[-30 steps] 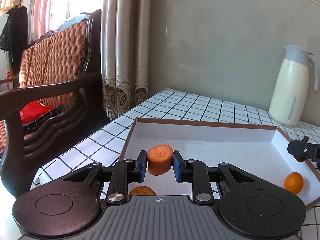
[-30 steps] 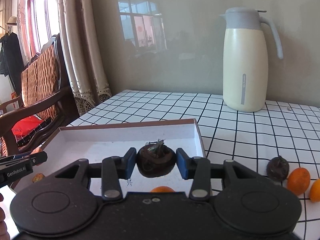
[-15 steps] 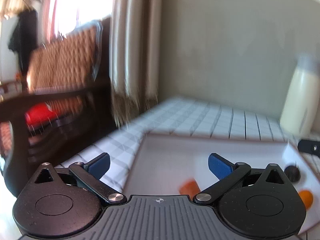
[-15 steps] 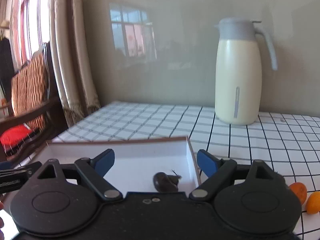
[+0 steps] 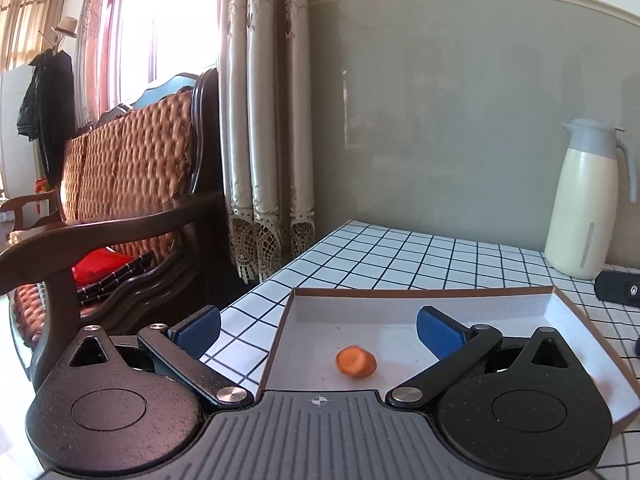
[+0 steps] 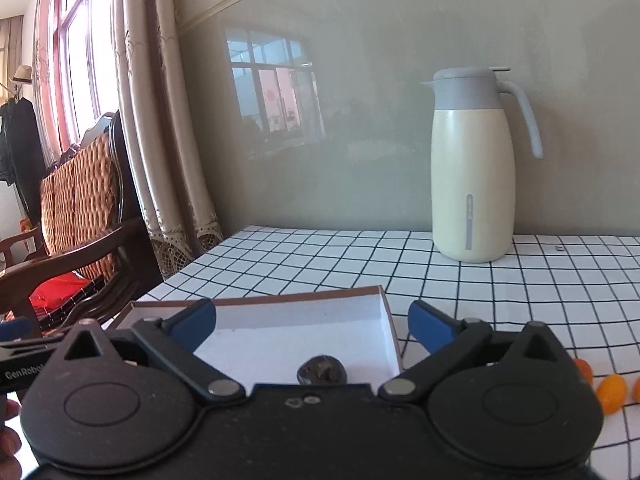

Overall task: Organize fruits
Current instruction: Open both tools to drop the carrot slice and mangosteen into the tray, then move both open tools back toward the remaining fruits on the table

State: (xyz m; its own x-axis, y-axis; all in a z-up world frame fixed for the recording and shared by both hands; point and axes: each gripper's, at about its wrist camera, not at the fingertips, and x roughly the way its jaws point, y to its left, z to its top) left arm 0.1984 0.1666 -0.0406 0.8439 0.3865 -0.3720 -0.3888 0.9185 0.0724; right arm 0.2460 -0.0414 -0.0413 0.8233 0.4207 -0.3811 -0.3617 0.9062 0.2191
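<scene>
Both grippers, left (image 5: 318, 330) and right (image 6: 310, 322), gape wide, holding nothing; carrot chunk (image 5: 356, 361) and dark fruit (image 6: 321, 370) lie in the box (image 5: 420, 293).

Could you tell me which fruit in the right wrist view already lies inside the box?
The dark round fruit; the small orange fruits lie outside the white cardboard box.

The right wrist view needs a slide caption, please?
Open right gripper above a dark fruit lying in the white box.

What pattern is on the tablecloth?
The tablecloth is white with a black grid, clearest in the right wrist view.
</scene>
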